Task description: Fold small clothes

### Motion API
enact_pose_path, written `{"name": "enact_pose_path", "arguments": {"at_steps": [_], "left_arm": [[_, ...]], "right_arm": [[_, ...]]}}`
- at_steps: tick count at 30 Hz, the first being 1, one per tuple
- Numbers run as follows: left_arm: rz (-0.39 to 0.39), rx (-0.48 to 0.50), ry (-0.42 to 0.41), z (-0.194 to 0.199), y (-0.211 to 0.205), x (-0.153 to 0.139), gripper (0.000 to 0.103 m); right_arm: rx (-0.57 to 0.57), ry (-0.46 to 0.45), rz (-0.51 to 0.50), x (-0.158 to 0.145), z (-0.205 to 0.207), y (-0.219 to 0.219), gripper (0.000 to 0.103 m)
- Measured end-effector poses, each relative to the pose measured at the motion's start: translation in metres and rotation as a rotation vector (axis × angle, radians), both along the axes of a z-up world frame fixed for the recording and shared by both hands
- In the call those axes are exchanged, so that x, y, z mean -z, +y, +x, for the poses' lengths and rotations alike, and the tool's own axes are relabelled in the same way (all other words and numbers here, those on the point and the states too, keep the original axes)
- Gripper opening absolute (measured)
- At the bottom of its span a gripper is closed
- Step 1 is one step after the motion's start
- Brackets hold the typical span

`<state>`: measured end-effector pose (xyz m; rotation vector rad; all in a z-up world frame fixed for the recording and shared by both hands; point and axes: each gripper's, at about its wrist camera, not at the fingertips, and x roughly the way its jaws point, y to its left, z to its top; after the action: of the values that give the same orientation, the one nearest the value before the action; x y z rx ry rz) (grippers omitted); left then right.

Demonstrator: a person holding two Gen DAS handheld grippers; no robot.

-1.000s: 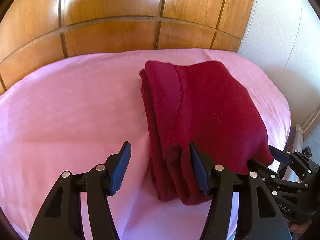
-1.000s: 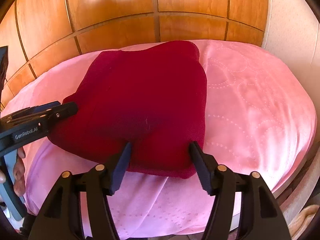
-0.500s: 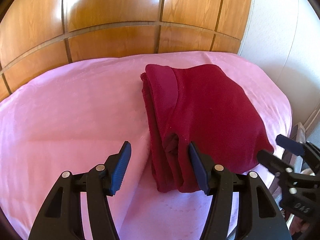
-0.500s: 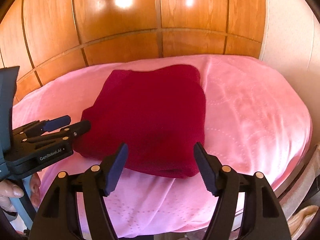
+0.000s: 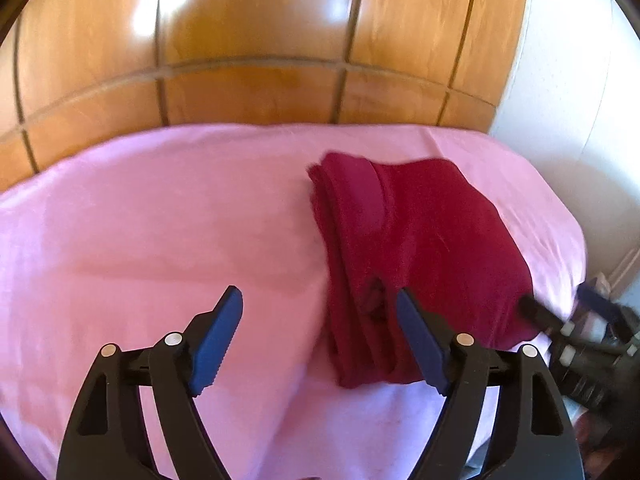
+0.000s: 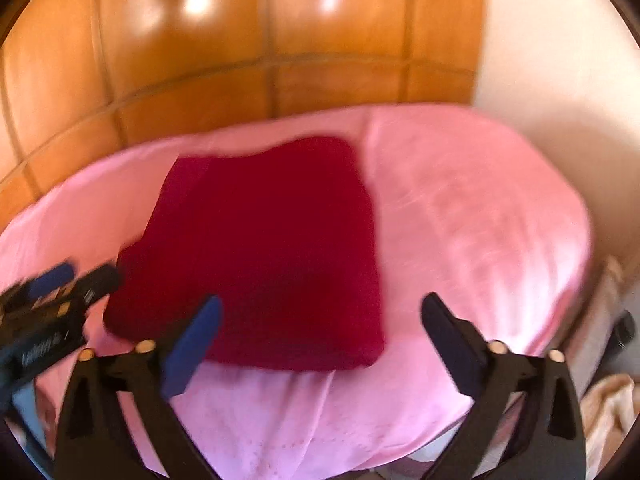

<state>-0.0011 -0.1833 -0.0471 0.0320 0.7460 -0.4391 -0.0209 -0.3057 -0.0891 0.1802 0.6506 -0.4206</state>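
Left gripper (image 5: 318, 338): black frame, blue ribbed pads, jaws spread wide and empty; hung low over the sheet, its right finger just before the near corner of the garment.

Right gripper (image 6: 320, 334): same build, jaws wide and empty; hung above the garment's near edge, not touching it as far as the blur allowed.

Dark red garment (image 6: 264, 252): soft knit or fleece, matte, folded to a squarish packet. It lay on the bed toward the right side in the left view. Stacked layers showed along its left edge, with a small pucker at the near corner (image 5: 374, 300).

Judgement: the folding looked finished or nearly so. Any further touch should have been a light press or tuck at that loose corner, from above, since a sideways pull would have slid the layers apart.

Pink sheet (image 5: 160, 240): smooth, faint quilted pattern, slight creases.

Wooden headboard (image 5: 260, 40): glossy panels, grooved joints.

Pale wall (image 5: 580, 80), at right.
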Motion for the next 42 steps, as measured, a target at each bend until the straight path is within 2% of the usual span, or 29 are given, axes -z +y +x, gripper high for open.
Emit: {"name": "enact_pose_path", "arguments": {"at_steps": [5, 9, 20, 27, 42], "left_arm": [[0.033, -0.039, -0.101, -0.020, 0.014, -0.016, 0.094], [0.019, -0.060, -0.113, -0.028, 0.019, -0.023, 0.099], [0.036, -0.070, -0.087, -0.034, 0.017, -0.025, 0.099], [0.054, -0.086, -0.118, -0.038, 0.015, -0.028, 0.099], [0.019, -0.098, -0.114, -0.038, 0.026, -0.033, 0.099]], "right_arm": [[0.027, -0.020, -0.055, -0.019, 0.000, 0.016, 0.101], [0.039, -0.037, -0.087, -0.022, -0.007, 0.026, 0.101], [0.026, -0.037, -0.106, -0.020, -0.016, 0.035, 0.101], [0.058, -0.043, -0.072, -0.019, -0.018, 0.025, 0.101], [0.061, -0.066, -0.071, -0.024, -0.023, 0.028, 0.101]]}}
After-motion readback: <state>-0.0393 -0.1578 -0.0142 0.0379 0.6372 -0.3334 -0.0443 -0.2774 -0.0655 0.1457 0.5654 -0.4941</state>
